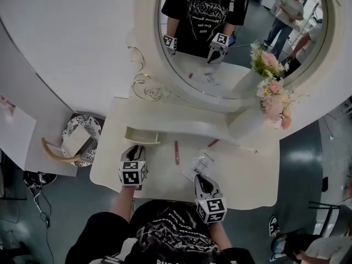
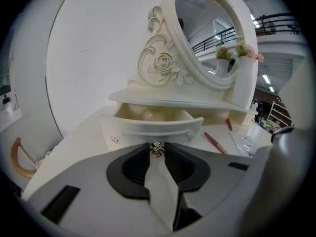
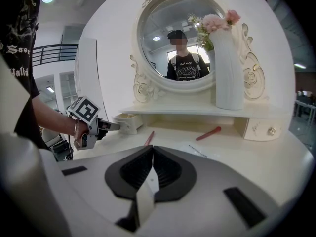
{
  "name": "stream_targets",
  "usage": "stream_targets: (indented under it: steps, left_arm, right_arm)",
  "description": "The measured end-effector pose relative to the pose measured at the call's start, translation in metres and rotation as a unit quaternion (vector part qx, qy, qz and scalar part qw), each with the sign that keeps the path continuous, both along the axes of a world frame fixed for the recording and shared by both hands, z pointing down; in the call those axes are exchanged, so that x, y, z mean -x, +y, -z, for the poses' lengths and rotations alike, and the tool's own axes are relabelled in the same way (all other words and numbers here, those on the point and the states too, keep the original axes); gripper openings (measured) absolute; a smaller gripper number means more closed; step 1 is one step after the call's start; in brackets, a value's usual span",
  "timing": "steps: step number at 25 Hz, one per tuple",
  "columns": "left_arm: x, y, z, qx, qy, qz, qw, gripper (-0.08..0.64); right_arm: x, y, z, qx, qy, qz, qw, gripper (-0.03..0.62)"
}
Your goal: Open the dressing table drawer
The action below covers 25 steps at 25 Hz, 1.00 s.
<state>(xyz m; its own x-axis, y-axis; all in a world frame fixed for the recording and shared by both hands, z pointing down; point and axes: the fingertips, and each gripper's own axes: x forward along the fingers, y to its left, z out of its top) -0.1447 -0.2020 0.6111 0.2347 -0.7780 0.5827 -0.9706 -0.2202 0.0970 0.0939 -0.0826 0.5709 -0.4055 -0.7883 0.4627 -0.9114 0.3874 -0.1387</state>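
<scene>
Dressing table drawer [image 1: 142, 135], standing partway out from under the shelf at the ten o'clock corner of the tabletop [image 1: 165, 175], small metal knob [image 2: 156, 148] pinched between the narrow-set jaws of the left gripper [image 1: 136, 149]. Held by the knob, most likely, as the only purchase on a smooth curved front, and met from straight ahead for a pull in line with the slide. Judged from the gap under the shelf: opening well under way, perhaps close to done. Right gripper [image 1: 201, 177] parked low at five o'clock of the tabletop, jaws pressed together on nothing, apparently kept clear of the working side, tips at the near edge of a clear plastic packet [image 1: 199, 164]. Red pen [image 1: 176, 152] lying between the two grippers, a shorter red stick [image 1: 213, 142] near the vase [image 1: 247, 122] at two o'clock. Seen only from the left gripper view: the grip on the knob itself, and a pale rounded object [image 2: 153, 114] inside the open drawer, too dim to name. Seen only from the right gripper view: a second, matching drawer [image 3: 261, 128] at three o'clock, shut, and the left gripper side-on. Given by the head view alone: the whole layout, oval mirror [image 1: 236, 37] at twelve o'clock, both grippers reflected in it
</scene>
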Motion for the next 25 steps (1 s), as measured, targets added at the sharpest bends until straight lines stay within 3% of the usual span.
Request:
stream_targets:
  steps: [25]
  left_arm:
    - [0.001,0.015,-0.001,0.009,0.007,-0.003,0.9999,0.101]
  right_arm:
    - [-0.002,0.002,0.0,-0.001,-0.001,0.005,1.0,0.012]
